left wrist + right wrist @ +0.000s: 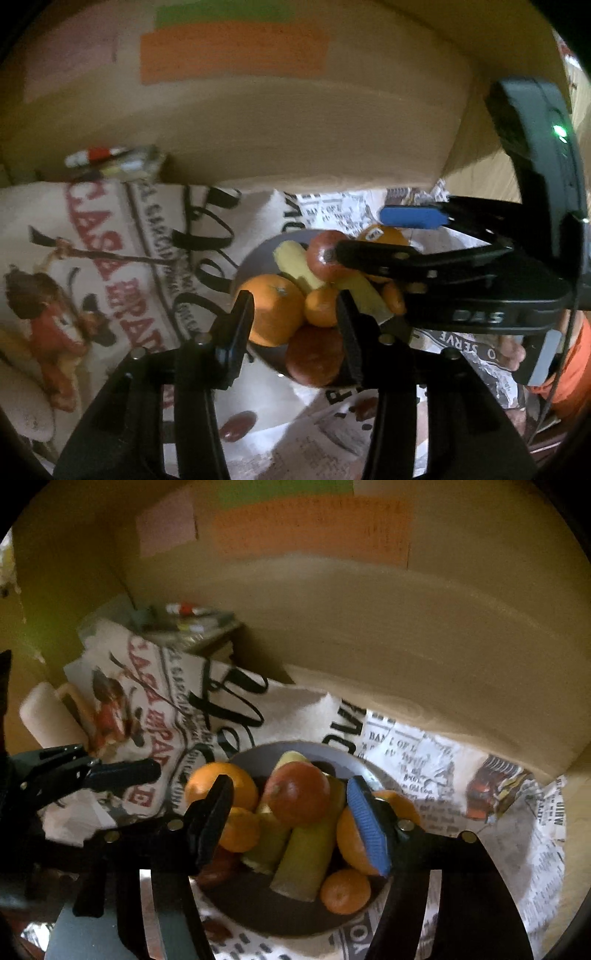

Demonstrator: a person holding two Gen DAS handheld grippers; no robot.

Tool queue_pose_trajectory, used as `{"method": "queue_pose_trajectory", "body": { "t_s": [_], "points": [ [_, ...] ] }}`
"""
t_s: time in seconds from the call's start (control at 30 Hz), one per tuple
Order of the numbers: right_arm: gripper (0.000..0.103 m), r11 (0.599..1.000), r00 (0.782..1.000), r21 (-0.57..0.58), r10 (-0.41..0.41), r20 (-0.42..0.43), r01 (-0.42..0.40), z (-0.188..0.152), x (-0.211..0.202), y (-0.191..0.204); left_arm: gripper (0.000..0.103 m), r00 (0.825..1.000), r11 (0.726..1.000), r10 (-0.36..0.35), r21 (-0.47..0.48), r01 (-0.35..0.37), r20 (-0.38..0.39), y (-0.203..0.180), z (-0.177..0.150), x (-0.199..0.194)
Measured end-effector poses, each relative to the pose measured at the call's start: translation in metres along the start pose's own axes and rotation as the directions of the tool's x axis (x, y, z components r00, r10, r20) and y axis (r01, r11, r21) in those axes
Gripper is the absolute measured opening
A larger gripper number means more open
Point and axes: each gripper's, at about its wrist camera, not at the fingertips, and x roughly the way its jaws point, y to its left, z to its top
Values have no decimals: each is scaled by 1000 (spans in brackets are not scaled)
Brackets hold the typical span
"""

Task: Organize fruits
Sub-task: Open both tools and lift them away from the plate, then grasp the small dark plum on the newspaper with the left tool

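A grey bowl (332, 755) holds several fruits: oranges (221, 786), a red apple (297, 792), pale yellow-green bananas (306, 864) and a small tangerine (345, 891). My right gripper (295, 823) is open, its jaws standing either side of the apple and bananas, just above the pile. In the left wrist view the bowl (255, 254) sits ahead, with an orange (273, 310), a red apple (314, 356) and bananas (295, 266). My left gripper (295, 332) is open and empty at the bowl's near rim. The right gripper (380, 236) reaches in from the right over the fruit.
The bowl stands on printed newspaper and cloth (166, 709) inside a cardboard box, whose tan wall (406, 635) rises close behind. A small stack of items (192, 624) sits in the back left corner. A cream roll (48, 716) lies at the far left.
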Motion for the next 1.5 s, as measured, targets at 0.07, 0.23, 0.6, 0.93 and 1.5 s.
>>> {"method": "queue_pose_trajectory", "body": {
  "t_s": [0.07, 0.23, 0.6, 0.93, 1.5],
  "points": [
    [61, 1000, 1000, -2, 3, 27, -3, -1, -11, 4, 50, 1000, 1000, 14, -7, -14, 21, 5, -2, -14],
    [61, 1000, 997, -16, 19, 77, -17, -11, -36, 23, 53, 998, 999, 47, -12, -47, 33, 15, -16, -38],
    [61, 999, 998, 13, 37, 57, -38, -72, -34, 58, 53, 993, 997, 44, -54, -50, -110, 44, -82, -28],
    [61, 999, 995, 33, -2, -99, 5, -105, 1, 54, 48, 984, 1000, 20, -9, -22, -177, 45, -102, 1],
    [23, 999, 990, 39, 19, -139, -13, -114, 24, 51, 20, 984, 1000, 5, -6, -6, -176, 48, -97, 21]
  ]
}}
